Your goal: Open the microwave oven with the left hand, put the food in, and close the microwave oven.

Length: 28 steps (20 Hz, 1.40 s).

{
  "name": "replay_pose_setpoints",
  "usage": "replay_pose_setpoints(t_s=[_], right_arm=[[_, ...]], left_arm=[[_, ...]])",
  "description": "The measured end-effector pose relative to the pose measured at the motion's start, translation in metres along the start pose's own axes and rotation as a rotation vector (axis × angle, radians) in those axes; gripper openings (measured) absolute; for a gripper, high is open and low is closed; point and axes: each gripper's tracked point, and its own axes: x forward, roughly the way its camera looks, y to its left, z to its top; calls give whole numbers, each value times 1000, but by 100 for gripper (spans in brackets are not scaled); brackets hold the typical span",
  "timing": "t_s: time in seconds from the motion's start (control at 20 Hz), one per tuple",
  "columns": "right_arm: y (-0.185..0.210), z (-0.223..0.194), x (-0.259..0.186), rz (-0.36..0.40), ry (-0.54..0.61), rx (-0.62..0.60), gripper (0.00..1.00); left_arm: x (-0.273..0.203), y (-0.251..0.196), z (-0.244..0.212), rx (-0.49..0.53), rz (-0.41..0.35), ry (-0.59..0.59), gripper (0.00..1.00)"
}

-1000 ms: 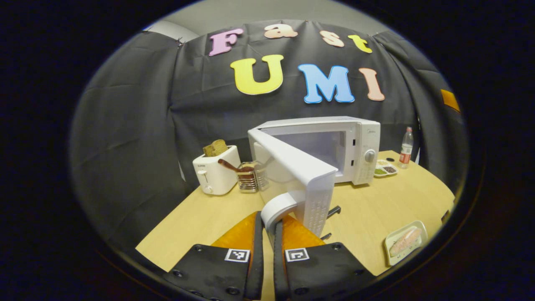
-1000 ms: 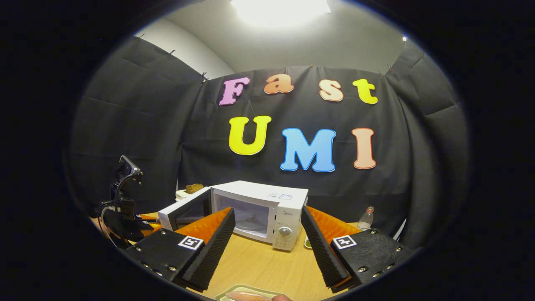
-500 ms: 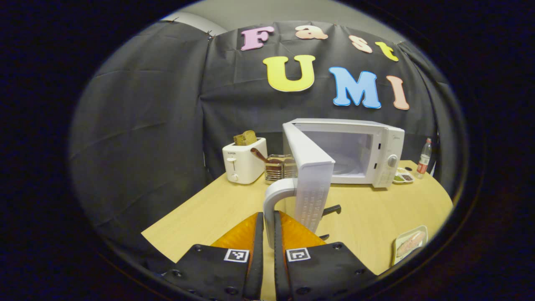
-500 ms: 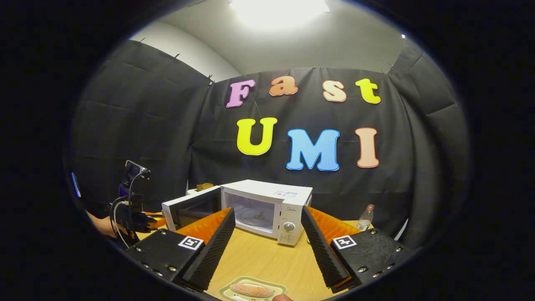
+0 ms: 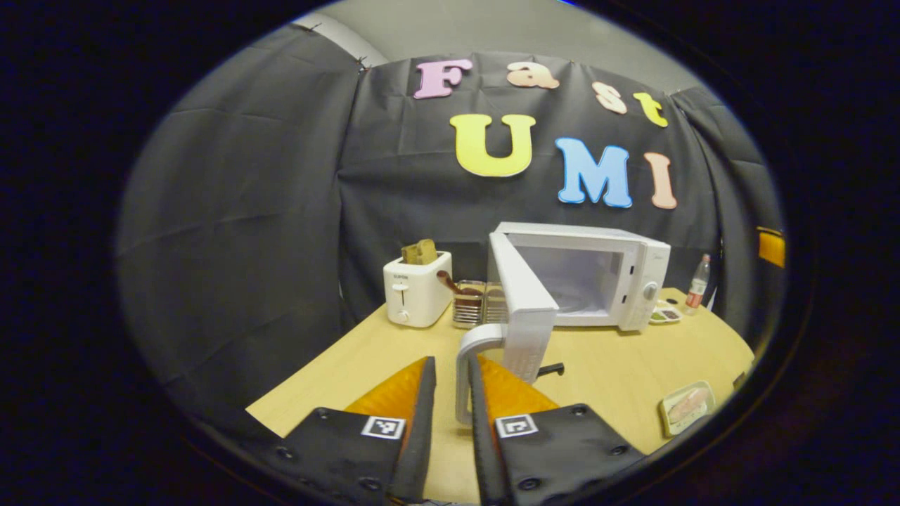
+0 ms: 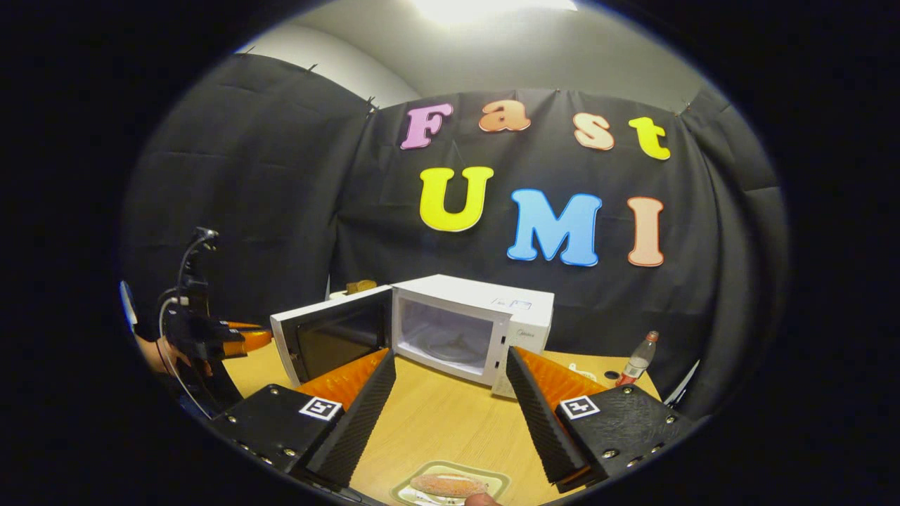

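Observation:
The white microwave (image 5: 643, 270) stands at the back of the wooden table with its door (image 5: 524, 299) swung wide open and its cavity bare. The door's handle (image 5: 465, 365) lies between the fingers of my left gripper (image 5: 453, 360), which are slightly open, with a gap showing beside the handle. The food, a breaded piece on a pale plate (image 5: 685, 407), lies at the front right. In the right gripper view, my right gripper (image 6: 450, 355) hovers open above that plate (image 6: 450, 485), facing the microwave (image 6: 471, 316); the left gripper (image 6: 218, 337) and its hand show at the left.
A white toaster (image 5: 417, 288) with bread and a wire rack (image 5: 478, 302) holding a spoon stand left of the microwave. A small dish (image 5: 664, 314) and a plastic bottle (image 5: 697, 281) sit to its right. The open door (image 6: 330, 337) juts over the table's left part.
The door has swung wider open as my left gripper pulled back. Its fingers have parted a little around the handle. The right gripper has tipped down toward the plate.

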Motion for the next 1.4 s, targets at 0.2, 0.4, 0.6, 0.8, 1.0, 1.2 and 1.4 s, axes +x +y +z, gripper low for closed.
replay_pose_setpoints(t_s=[0.2, 0.4, 0.6, 0.8, 1.0, 1.2, 1.4], right_arm=[[0, -49, 14, 59, 182, -89, 97], [3, -103, 23, 160, 366, -162, 97], [13, -148, 24, 275, 516, -294, 97], [9, -195, 12, 387, 672, -395, 98], [0, -230, 4, 451, 793, -428, 98], [3, -254, -5, 498, 867, -488, 98], [3, -262, 6, 488, 861, -515, 98]], left_arm=[[-29, 22, 16, -48, 3, -48, 97], [-48, 43, 42, -89, 30, -109, 98], [-50, 69, 71, -75, 77, -168, 93], [-53, 80, 80, -72, 106, -178, 93], [-48, 70, 68, -47, 106, -151, 93], [-44, 57, 59, -53, 83, -132, 93], [-39, 56, 58, -60, 78, -126, 93]])
